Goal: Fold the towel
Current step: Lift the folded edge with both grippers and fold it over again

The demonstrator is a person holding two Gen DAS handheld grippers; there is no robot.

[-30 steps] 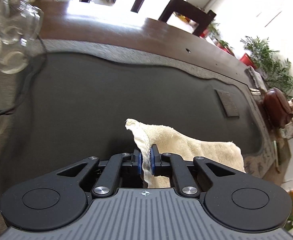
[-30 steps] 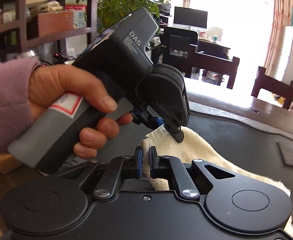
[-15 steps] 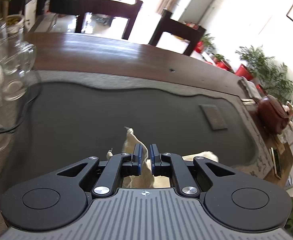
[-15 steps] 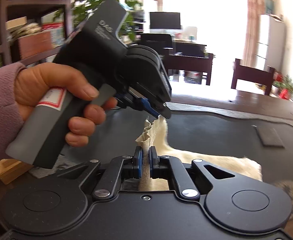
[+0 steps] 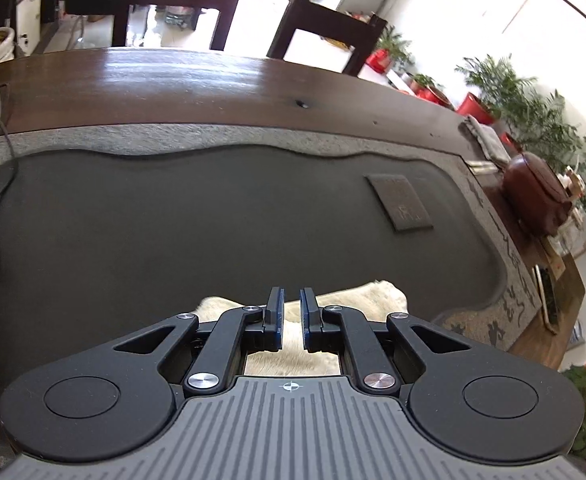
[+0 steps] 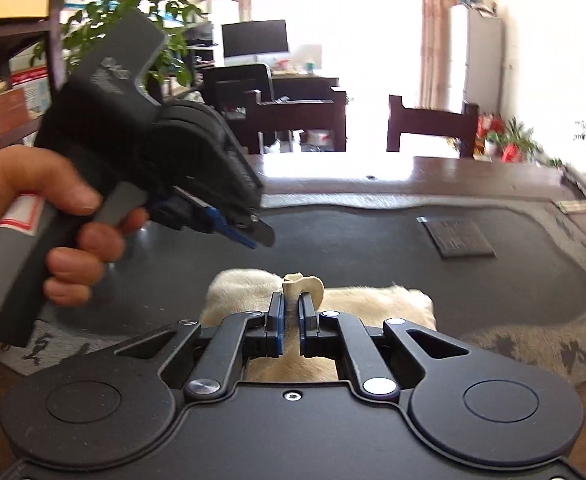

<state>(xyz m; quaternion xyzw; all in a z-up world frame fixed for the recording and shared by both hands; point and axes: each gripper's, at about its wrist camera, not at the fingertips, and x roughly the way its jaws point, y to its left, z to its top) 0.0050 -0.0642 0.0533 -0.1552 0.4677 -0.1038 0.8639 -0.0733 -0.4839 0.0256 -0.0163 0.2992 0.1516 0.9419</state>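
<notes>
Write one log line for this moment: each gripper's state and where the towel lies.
left gripper: shut, empty | right gripper: shut on towel corner | towel: on dark tray

- My left wrist camera sits just behind the left gripper (image 5: pixel 291 320), looking steeply down its fingers onto the dark tea tray (image 5: pixel 197 220), close above it, with the wooden table (image 5: pixel 173 80) and chairs beyond.
- My right wrist camera rides behind the right gripper (image 6: pixel 291 320), aimed flatter across the same tray (image 6: pixel 373 248) toward a bright window, a monitor and a desk.
- Both views share the cream towel (image 5: pixel 357 300) at the tray's near edge (image 6: pixel 377 300) and the small dark plaque (image 5: pixel 399 202) set in the tray (image 6: pixel 455 236).
- Only the right view catches the other gripper (image 6: pixel 259 236), held in a hand (image 6: pixel 49 216) at its left.
</notes>
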